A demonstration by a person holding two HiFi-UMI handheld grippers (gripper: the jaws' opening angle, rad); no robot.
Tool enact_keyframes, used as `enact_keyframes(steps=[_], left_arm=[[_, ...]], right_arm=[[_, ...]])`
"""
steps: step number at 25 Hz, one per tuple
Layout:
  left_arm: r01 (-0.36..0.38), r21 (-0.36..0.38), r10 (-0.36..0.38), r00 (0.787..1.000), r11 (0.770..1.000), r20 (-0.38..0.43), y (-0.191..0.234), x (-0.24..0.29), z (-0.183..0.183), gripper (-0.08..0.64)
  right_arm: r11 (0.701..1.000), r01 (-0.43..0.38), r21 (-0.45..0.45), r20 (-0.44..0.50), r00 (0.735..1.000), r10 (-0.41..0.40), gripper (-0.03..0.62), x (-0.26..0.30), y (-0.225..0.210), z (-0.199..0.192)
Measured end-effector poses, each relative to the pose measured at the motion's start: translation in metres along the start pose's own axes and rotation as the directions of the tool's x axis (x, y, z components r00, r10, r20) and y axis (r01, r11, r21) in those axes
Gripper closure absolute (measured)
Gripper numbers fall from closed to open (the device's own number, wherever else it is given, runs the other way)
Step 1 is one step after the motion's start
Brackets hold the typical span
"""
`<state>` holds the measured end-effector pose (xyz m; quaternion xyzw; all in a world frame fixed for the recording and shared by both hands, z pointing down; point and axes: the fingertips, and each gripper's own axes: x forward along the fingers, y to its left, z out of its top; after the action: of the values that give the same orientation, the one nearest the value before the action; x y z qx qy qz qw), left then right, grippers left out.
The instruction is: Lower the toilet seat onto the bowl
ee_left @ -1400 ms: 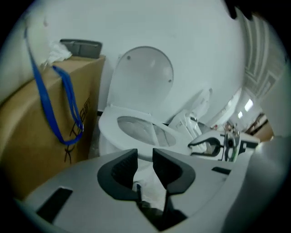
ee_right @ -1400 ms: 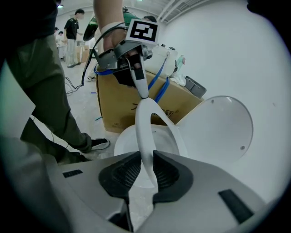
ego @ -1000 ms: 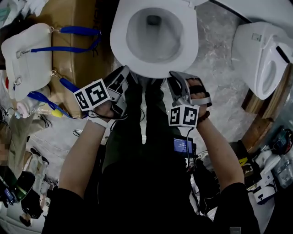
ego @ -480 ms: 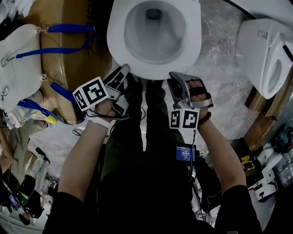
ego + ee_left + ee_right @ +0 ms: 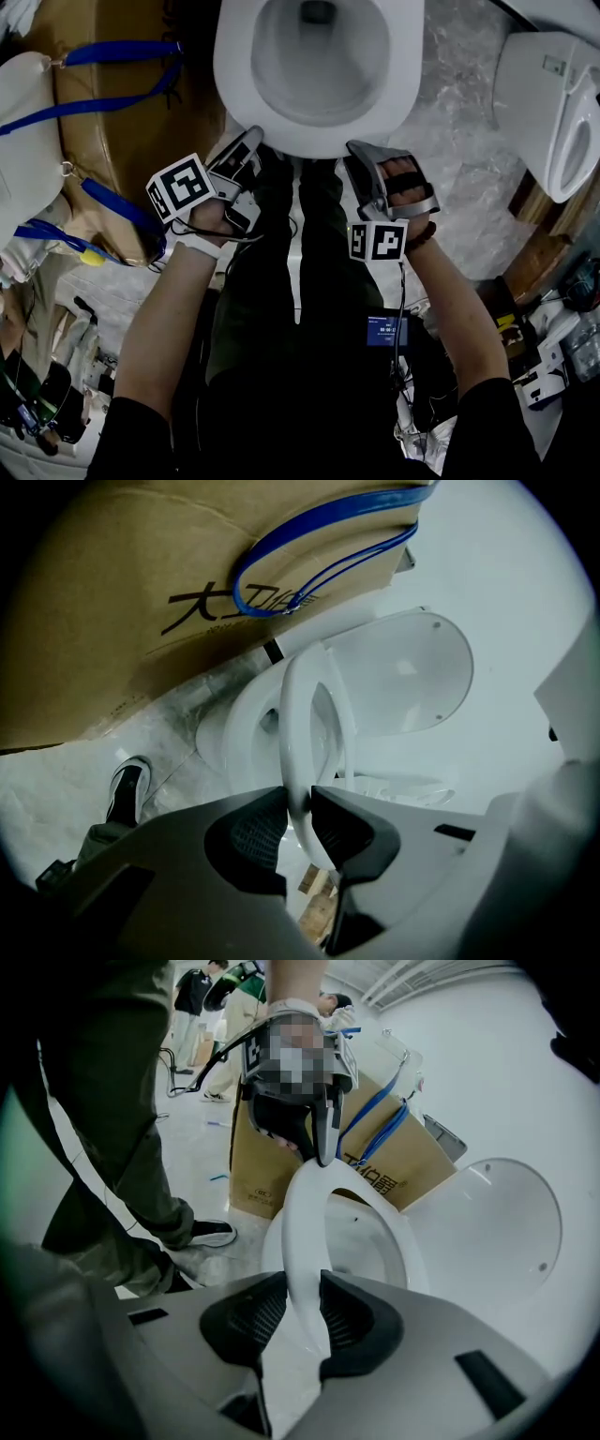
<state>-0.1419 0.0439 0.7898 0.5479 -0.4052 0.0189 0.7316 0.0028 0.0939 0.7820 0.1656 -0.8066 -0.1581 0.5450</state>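
While the glossy white toilet seat (image 5: 305, 1204) was gripped at its rounded front rim, it was held tilted above the bowl (image 5: 361, 1241), not yet laid flat on it. The ribbed black pads of the left gripper (image 5: 298, 803) were seen pressed on either side of the thin, smooth rim, those jaws having just been closing on it. The right gripper (image 5: 305, 1283) was clamped on the same rim just beside it, its grooved dark pads laid against both faces of the plastic, though its jaws had just been opening a little. Behind the seat, the rounded oval lid (image 5: 403, 677) was seen standing upright, shiny and plain. A brown cardboard box (image 5: 112, 592) printed with dark characters was set near the toilet, with bright blue straps (image 5: 319, 546) looped across its face. The floor (image 5: 450, 141) was seen to be pale and marbled. A second white toilet (image 5: 553, 112) was placed at the right edge of the head view. A cube with black and white square markers (image 5: 178, 187) was carried on the left gripper's matt grey shell.
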Motion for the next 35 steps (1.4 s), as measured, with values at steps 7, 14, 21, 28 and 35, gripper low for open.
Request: enact_keyframes(steps=[7,14,21,28,35], left_arm=[[-0.015,-0.026,0.015,1.0,1.0,0.008,0.028,0.017,0.0,0.471],[-0.032,-0.032,0.032,0.999,0.999,-0.001,0.049,0.031,0.0,0.471],[-0.049,-0.031,0.049,0.999,0.998,-0.009,0.061,0.041,0.0,0.471],[-0.07,-0.025,0.07,0.997,0.997,-0.018,0.069,0.047,0.0,0.469],[-0.099,-0.011,0.098,0.995,0.995,-0.021,0.073,0.052,0.001,0.469]], right_arm=[[1.0,-0.015,-0.028,-0.019,1.0,0.014,0.465,0.025,0.019,-0.011],[0.999,-0.04,-0.023,-0.042,0.998,0.039,0.463,0.045,0.035,-0.019],[0.998,-0.051,-0.027,-0.055,0.997,0.049,0.462,0.058,0.042,-0.025],[0.997,-0.076,0.002,-0.072,0.995,0.076,0.46,0.066,0.047,-0.028],[0.994,-0.1,0.033,-0.104,0.989,0.103,0.46,0.071,0.05,-0.03]])
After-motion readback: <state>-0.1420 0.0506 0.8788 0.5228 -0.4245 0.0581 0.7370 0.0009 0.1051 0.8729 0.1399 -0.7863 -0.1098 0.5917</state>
